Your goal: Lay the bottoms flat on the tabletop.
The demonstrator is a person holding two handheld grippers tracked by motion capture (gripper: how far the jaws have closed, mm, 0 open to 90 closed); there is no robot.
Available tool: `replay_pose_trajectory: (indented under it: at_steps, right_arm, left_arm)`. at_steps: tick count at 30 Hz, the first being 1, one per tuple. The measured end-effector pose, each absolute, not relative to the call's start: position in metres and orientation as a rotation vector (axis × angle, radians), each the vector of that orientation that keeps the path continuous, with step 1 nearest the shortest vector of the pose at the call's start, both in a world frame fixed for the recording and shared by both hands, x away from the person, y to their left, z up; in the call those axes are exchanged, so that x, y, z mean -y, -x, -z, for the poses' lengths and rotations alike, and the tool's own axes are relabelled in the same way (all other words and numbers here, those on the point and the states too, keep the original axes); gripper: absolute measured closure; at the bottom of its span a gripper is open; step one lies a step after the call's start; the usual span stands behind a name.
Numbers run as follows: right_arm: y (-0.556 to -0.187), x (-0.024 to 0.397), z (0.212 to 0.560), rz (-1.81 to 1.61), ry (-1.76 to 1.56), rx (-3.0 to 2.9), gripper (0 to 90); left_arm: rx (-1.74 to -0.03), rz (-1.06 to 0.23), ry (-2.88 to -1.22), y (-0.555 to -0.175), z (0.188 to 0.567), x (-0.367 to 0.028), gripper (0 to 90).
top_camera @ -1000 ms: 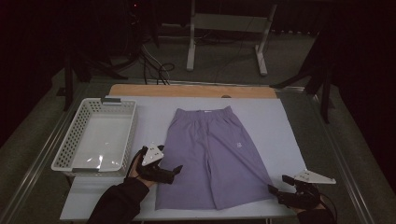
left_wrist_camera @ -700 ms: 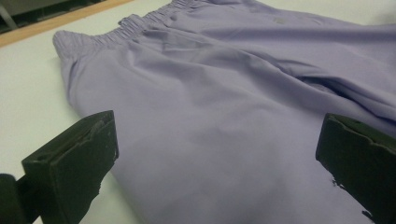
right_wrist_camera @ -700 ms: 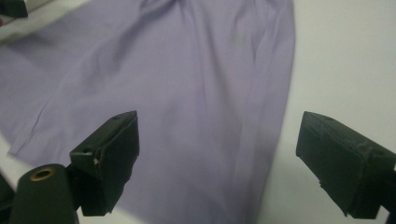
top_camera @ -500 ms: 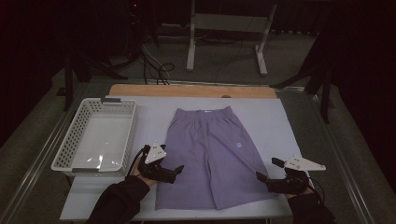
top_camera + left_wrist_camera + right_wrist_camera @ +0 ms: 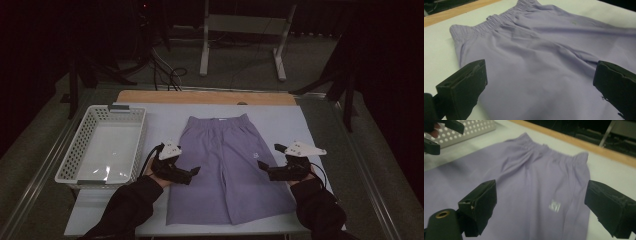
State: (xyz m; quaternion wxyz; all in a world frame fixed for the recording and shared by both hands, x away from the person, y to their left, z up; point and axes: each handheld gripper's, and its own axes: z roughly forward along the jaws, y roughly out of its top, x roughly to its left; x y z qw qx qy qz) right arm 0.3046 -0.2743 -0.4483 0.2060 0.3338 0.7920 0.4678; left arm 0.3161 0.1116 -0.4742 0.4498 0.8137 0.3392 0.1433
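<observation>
On the white table (image 5: pixel 125 212) the lilac shorts (image 5: pixel 227 167) lie flat, waistband at the far edge, legs toward me; a white basket (image 5: pixel 75 150) stands well apart at my left. Left gripper (image 5: pixel 192 172) hovers at the shorts' left side seam, jaws wide apart with nothing between them — the left gripper view confirms cloth below, not clamped. Right gripper (image 5: pixel 262 167) sits at the opposite seam, its jaws having just been opening, also empty; the small white logo (image 5: pixel 554 206) lies just ahead of it.

Judgement: I'm lining up a two-handed pinch for a fold. To do it well, bring both pairs of jaws down level at matching points on the two side seams, catch both fabric layers, and lift together so the cloth doesn't skew.

Hard to read — the room is dim, the right gripper view is blurred, and whether either lower jaw touches the fabric I cannot tell.
</observation>
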Motion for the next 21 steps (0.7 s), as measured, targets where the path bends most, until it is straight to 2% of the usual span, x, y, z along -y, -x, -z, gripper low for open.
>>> replay_pose_trajectory:
  at_steps: [8, 11, 18, 21]
  right_arm:
    - [-0.337, 0.262, 0.431, -1.301, -0.895, -2.154, 11.0]
    - [-0.350, 0.256, 0.427, -1.296, -0.907, -2.158, 11.0]
    - [-0.381, 0.247, 0.430, -1.261, -0.958, -2.154, 11.0]
    - [-0.396, 0.245, 0.433, -1.225, -0.995, -2.144, 11.0]
  left_arm:
    - [-0.905, -0.368, -1.997, -0.344, 0.462, -0.107, 0.0]
    - [-0.914, -0.416, -2.008, -0.353, 0.457, -0.103, 0.0]
    - [-0.956, -0.450, -2.044, -0.381, 0.450, -0.094, 0.1]
    - [-1.029, -0.480, -2.028, -0.394, 0.447, -0.091, 0.1]
